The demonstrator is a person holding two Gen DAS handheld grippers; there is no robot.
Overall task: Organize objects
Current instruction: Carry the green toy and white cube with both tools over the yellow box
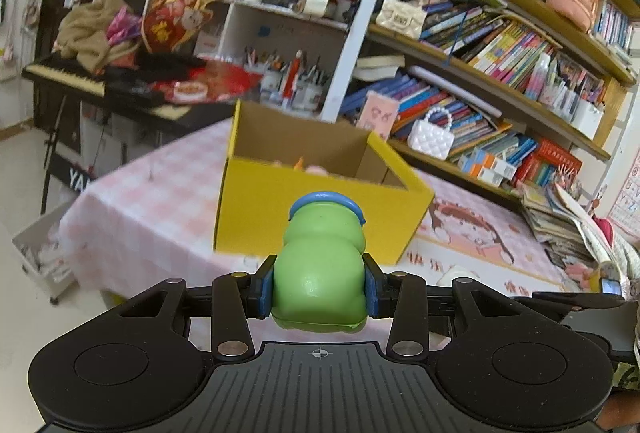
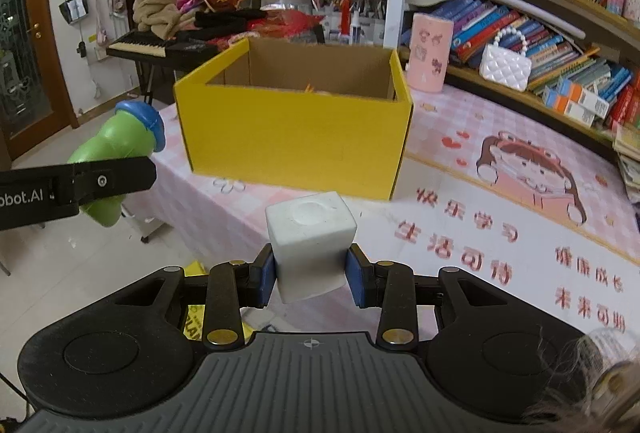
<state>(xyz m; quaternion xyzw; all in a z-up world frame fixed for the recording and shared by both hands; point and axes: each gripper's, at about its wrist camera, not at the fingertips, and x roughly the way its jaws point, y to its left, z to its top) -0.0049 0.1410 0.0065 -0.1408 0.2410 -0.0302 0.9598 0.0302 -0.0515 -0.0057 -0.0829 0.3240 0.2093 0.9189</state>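
Note:
My left gripper (image 1: 319, 291) is shut on a green toy figure with a blue cap (image 1: 320, 265), held in the air short of the yellow cardboard box (image 1: 280, 209). That same green toy (image 2: 116, 141) shows at the left of the right wrist view, clamped in the left gripper's black finger (image 2: 100, 181). A white cube with a round dent on top (image 2: 310, 241) sits between the blue pads of my right gripper (image 2: 311, 279), which is shut on it. The open yellow box (image 2: 296, 137) stands ahead on the pink tablecloth, with small items inside, mostly hidden.
A pink checked tablecloth (image 2: 500, 233) with a cartoon girl covers the table. A pink cup (image 2: 430, 51) and a white quilted purse (image 2: 505, 67) stand behind the box. Bookshelves (image 1: 500, 45) fill the right; a keyboard (image 2: 140, 47) with clutter stands at back left. The table's left edge drops to the floor.

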